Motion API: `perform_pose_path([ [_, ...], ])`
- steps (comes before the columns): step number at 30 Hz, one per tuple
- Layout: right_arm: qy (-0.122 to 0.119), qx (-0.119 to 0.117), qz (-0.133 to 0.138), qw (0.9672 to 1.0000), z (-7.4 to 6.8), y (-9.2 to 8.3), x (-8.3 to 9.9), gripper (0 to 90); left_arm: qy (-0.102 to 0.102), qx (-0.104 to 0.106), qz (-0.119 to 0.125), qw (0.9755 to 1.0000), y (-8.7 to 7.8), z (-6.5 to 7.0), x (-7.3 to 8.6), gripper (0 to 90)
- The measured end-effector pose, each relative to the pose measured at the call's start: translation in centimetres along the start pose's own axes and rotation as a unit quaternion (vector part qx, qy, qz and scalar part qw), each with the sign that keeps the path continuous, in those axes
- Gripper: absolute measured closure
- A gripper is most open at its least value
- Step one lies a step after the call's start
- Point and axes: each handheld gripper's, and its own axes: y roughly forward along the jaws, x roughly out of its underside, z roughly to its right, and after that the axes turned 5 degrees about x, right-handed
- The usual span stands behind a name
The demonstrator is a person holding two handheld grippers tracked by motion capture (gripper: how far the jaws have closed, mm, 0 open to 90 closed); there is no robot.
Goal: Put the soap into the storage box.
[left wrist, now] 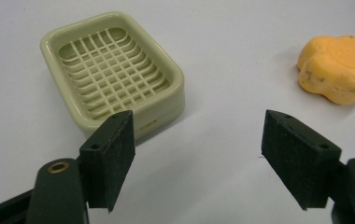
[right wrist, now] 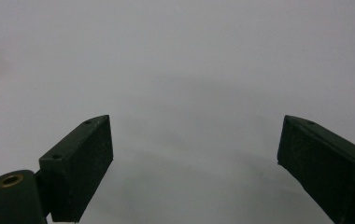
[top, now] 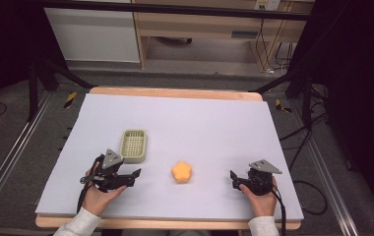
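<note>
Two open tongs are resting near the front edge of the counter, with a soap and its dish between and beside them

The left tongs (top: 137,173) are lying toward the front left corner of the counter (top: 200,118) with their jaws spread wide and gripping nothing; in the left gripper view (left wrist: 199,158) the pale green soap dish (left wrist: 112,70) is sitting just beyond the left jaw, empty, its grid floor showing. The orange flower-shaped soap (top: 181,172) is lying on the bare counter near the middle of the front edge, apart from the soap dish (top: 134,145) and between the two tongs. The right tongs (top: 233,178) are sitting toward the front right corner, pointing at the soap, jaws likewise wide apart and holding nothing, as the right gripper view (right wrist: 194,158) is showing
</note>
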Motion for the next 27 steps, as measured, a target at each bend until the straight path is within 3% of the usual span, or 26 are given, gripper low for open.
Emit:
perform_pose_path([
  [27, 0.001, -0.003, -0.002, 1.0, 0.0, 0.0, 0.0, 12.1, 0.03, 0.033, -0.013, 0.9989, 1.9, 2.7, -2.6, 25.1],
])
